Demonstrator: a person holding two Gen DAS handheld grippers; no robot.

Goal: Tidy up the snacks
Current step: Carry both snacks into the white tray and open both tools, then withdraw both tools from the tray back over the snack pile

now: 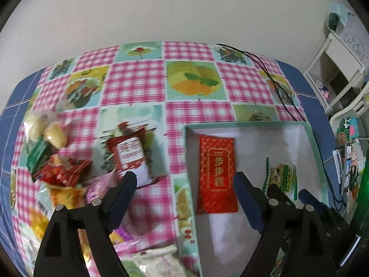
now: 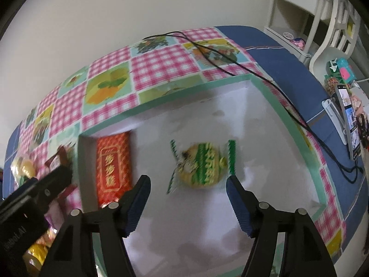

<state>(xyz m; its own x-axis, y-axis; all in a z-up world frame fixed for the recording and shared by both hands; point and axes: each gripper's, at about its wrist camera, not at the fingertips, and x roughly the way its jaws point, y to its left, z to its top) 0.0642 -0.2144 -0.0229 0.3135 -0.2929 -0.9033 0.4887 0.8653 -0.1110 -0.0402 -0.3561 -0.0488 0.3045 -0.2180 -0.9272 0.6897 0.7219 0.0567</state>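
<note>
A shallow white box with a green rim (image 1: 244, 123) (image 2: 286, 113) lies on the checked tablecloth. In it lie a red packet with gold characters (image 1: 216, 173) (image 2: 113, 168) and a round green-and-yellow wrapped snack (image 1: 282, 175) (image 2: 201, 164). My left gripper (image 1: 184, 184) is open and empty, hovering over the box's left rim. My right gripper (image 2: 188, 184) (image 1: 288, 194) is open and empty just above the box floor, close in front of the round snack. A red-and-white packet (image 1: 130, 154) lies left of the box beside a pile of mixed snacks (image 1: 57, 170).
A black cable (image 1: 276, 85) (image 2: 230, 67) runs over the table's far right and along the box's right rim. A phone on a stand (image 2: 348, 124) and a white shelf (image 2: 299, 7) stand to the right. More packets (image 1: 159, 260) lie at the near edge.
</note>
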